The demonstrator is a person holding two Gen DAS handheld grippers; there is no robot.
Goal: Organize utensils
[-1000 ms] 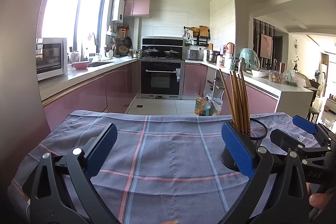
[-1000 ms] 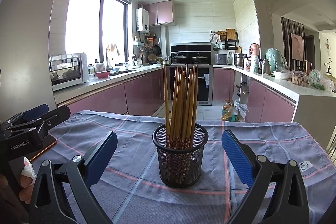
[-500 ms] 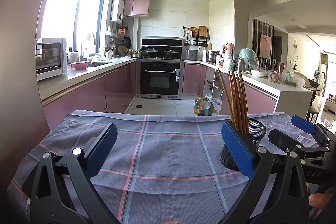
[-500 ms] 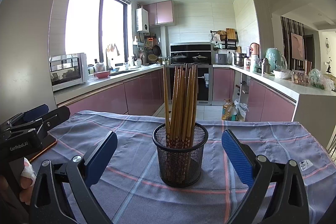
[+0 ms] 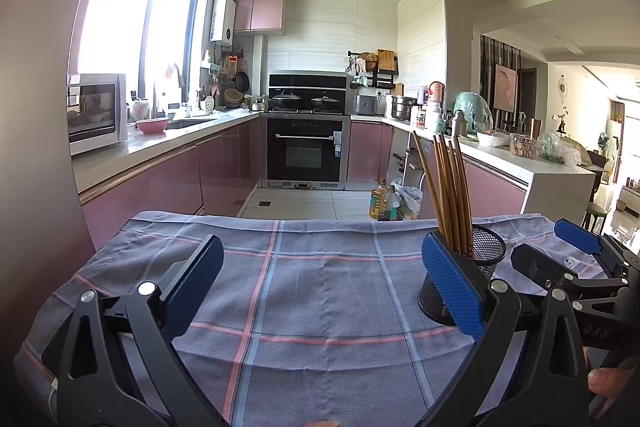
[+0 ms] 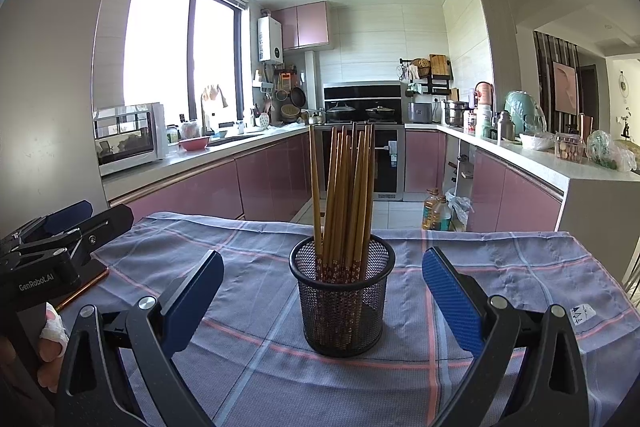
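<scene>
A black mesh cup stands on the plaid cloth and holds several brown chopsticks upright. In the right wrist view my right gripper is open, and the cup sits centred just beyond its blue pads. In the left wrist view the cup is at the right, partly hidden behind one blue finger, with the chopsticks rising above it. My left gripper is open over bare cloth, with nothing between its fingers. Each gripper shows in the other's view: the right gripper and the left gripper.
The plaid cloth covers the table, whose far edge drops to a tiled kitchen floor. A thin brown strip lies under the left gripper; I cannot tell what it is. Pink cabinets, an oven and counters stand far behind. A hand holds the left gripper.
</scene>
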